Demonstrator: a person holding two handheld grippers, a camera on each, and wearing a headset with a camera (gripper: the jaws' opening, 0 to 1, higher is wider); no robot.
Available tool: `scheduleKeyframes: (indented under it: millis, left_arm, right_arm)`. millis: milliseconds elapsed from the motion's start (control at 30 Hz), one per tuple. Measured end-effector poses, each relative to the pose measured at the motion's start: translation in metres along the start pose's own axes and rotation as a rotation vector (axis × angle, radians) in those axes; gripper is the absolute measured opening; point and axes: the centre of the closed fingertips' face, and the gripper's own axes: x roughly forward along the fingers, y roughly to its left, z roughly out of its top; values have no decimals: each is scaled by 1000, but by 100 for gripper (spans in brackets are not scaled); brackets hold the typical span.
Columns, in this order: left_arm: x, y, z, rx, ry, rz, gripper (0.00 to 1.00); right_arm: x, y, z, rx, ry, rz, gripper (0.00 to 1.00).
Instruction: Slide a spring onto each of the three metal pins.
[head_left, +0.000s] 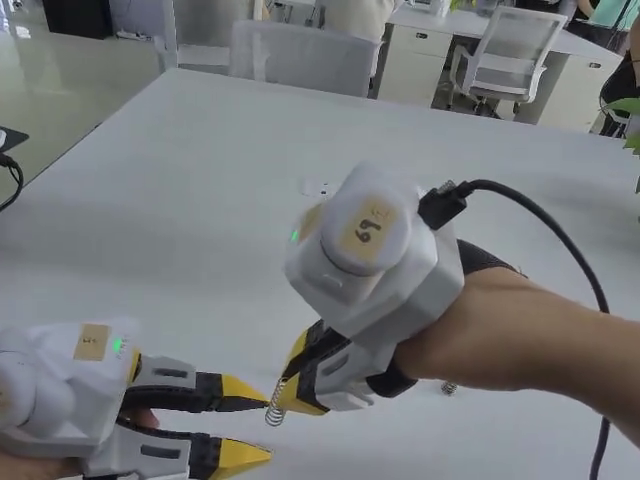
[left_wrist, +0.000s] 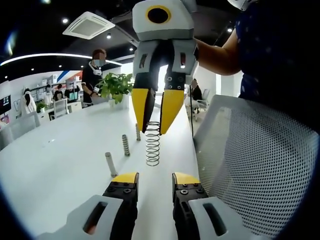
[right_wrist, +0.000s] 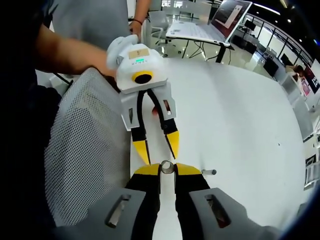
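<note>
One white table (head_left: 200, 180) carries the work, with a mesh chair (left_wrist: 250, 160) beside its edge. Close to that edge the right gripper (left_wrist: 154, 131) pinches the top of a spring (left_wrist: 152, 147) between its yellow tips, and the spring hangs upright over the surface. Facing it, the left gripper (left_wrist: 155, 177) has its jaws spread, holding nothing. Further in from the edge, in a row, stand a near pin (left_wrist: 111, 164), bare, a middle pin (left_wrist: 125, 145) wearing coils, and a far pin (left_wrist: 137, 131) too small to judge.
</note>
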Motion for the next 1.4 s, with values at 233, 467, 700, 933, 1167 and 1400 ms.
scheduleKeyframes:
  millis: [233, 467, 700, 933, 1167, 1400]
  left_arm:
    - [-5, 5, -3, -19, -3, 40, 28]
    - [-7, 10, -8, -38, 1, 78, 39]
    - [-10, 15, -13, -49, 12, 111, 47]
    - [-13, 17, -20, -64, 25, 141, 52]
    - [-16, 18, -21, -76, 28, 155, 56]
    - [-17, 19, -20, -79, 27, 161, 58]
  right_arm:
    - [-12, -19, -6, 21, 2, -44, 7]
    - [-23, -37, -13, 42, 5, -92, 7]
    - [-30, -54, -17, 53, 8, -134, 7]
    - [-29, -69, -22, 67, 19, -155, 7]
    - [-20, -79, -21, 72, 27, -152, 7]
    - [-3, -86, -20, 74, 51, -128, 7]
